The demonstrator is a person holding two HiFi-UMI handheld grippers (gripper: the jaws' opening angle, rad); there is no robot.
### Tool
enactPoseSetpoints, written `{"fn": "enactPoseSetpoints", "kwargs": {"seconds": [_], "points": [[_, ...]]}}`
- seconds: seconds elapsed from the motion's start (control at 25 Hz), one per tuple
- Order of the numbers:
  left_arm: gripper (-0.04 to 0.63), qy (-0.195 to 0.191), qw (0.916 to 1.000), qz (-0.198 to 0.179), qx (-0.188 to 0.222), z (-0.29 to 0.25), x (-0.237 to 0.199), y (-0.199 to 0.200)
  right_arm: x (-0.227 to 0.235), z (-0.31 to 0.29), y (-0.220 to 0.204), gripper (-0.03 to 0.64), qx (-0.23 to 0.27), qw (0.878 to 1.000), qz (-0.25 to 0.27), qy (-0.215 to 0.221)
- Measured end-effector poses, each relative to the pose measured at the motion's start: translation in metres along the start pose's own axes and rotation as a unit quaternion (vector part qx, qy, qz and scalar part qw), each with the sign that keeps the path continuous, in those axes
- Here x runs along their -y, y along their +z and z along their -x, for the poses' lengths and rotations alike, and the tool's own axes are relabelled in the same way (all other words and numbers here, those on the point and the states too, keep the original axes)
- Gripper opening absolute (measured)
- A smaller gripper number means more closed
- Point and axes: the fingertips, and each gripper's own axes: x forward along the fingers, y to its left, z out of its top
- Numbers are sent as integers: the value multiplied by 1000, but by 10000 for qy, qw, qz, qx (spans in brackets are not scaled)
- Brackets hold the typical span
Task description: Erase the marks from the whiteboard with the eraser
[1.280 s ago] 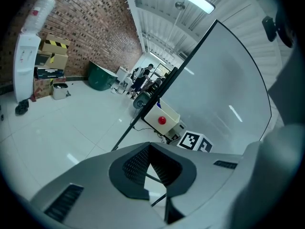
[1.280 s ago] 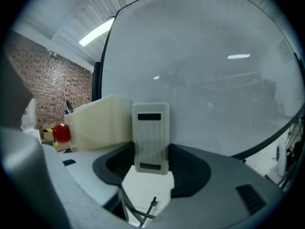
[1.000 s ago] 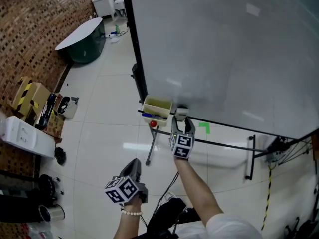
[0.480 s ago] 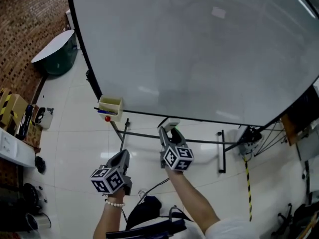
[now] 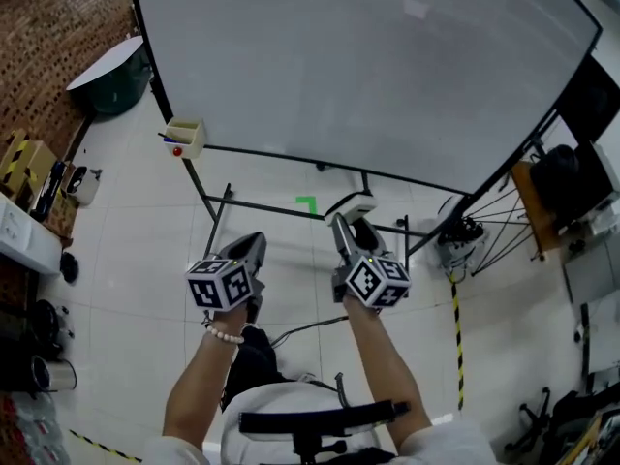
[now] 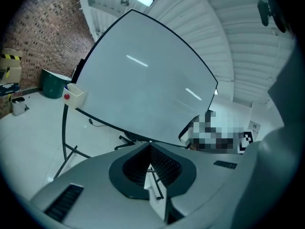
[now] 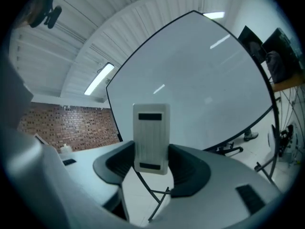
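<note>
Lowered from the seemingly clean whiteboard (image 5: 368, 66), right hand-held gripper (image 5: 352, 227) pinches white ribbed eraser (image 7: 151, 138).

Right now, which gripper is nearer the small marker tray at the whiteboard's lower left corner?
Left. The left gripper sits below and right of the marker tray; the right gripper, holding the eraser, is farther right beyond it.

Left tongs (image 5: 254, 243) pressed together (nothing between them), right tongs (image 5: 351, 223) alongside, clamped around the eraser (image 7: 151, 137).
</note>
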Motion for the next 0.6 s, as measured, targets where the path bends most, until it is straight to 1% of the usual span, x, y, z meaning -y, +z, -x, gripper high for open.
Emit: {"fn": "enactPoseSetpoints", "kwargs": {"seconds": [0.12,0.32,0.48,0.6], "points": [[-11,-21,9997,-205,-103,16,42,-20,9,58,7,250,15,9996,-256,78],[-11,-126,9987,-494,-83,44,98,-35,14,125,3,250,-119,9968,-734,287],[-11,-195,9986,-485,-71,54,118,-41,22,154,3,249,-13,9931,-1131,303],[-11,-230,9986,-467,-69,63,120,-43,15,166,7,249,165,9924,-1193,265]]}}
